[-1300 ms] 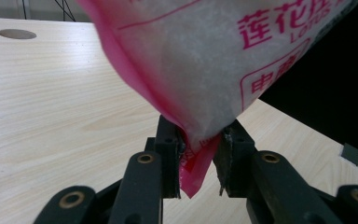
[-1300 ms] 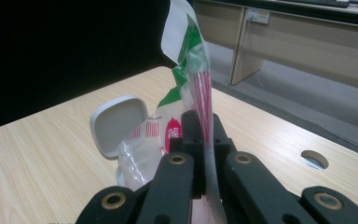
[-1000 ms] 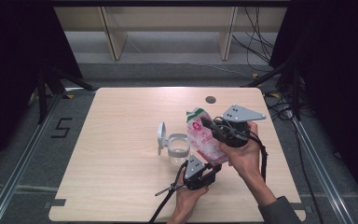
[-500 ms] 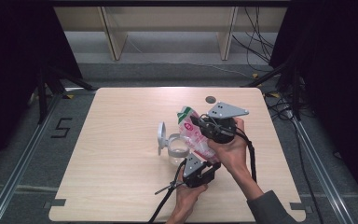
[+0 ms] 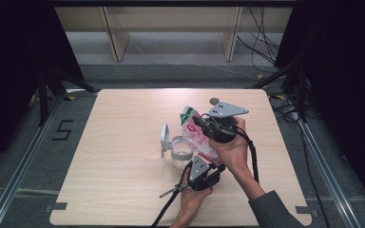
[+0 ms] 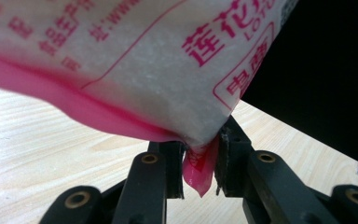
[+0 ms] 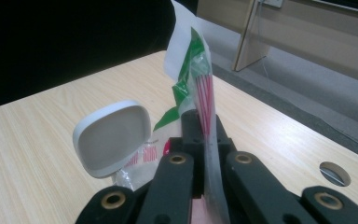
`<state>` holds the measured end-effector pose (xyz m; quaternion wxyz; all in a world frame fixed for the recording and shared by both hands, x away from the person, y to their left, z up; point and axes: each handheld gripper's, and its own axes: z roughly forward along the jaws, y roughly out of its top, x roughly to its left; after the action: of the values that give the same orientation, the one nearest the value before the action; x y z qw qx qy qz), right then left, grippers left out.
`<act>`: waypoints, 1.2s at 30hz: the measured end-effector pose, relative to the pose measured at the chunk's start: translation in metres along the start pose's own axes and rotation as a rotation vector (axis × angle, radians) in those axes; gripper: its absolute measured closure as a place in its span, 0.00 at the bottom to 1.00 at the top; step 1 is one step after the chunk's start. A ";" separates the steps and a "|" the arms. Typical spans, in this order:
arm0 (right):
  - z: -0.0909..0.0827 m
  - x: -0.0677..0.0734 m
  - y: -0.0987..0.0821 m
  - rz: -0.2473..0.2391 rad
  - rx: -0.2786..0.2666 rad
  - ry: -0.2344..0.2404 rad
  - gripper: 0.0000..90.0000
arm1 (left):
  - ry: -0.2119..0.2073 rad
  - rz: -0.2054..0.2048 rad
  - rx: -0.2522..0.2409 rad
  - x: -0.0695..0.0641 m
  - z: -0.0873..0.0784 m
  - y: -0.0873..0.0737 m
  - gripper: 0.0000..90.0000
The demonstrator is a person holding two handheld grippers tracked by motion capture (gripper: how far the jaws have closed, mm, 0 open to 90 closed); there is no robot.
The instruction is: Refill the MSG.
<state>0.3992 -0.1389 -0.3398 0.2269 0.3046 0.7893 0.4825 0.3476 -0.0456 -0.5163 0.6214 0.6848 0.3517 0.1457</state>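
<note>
Bag (image 5: 197,135) between both tools, above container (image 5: 180,153)

Light wooden table (image 5: 123,190), clear lidded container (image 5: 178,153) on it

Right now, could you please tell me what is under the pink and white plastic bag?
A clear round container with its white lid flipped open stands below the bag. The bag covers its right rim; its contents cannot be made out.

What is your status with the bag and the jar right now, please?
Left tool shut on bag corner; right tool clamped on its top. Bag tilted over open jar, lid up. Nothing in the way.
</note>
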 end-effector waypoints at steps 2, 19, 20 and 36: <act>0.001 0.001 0.001 -0.006 -0.001 0.000 1.00 | 0.005 0.013 -0.005 0.001 0.000 0.000 0.83; 0.021 0.009 0.007 -0.037 0.046 -0.001 1.00 | -0.017 0.000 -0.031 0.002 0.006 0.004 0.84; 0.021 0.009 0.007 -0.041 0.050 -0.002 1.00 | -0.016 0.011 -0.025 0.002 0.006 0.004 0.84; 0.028 0.008 0.008 -0.036 0.066 0.001 1.00 | -0.037 0.006 -0.037 -0.001 0.007 0.005 0.84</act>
<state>0.4137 -0.1135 -0.3450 0.2248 0.2975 0.8103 0.4521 0.3536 -0.0514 -0.5124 0.6399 0.6767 0.3355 0.1415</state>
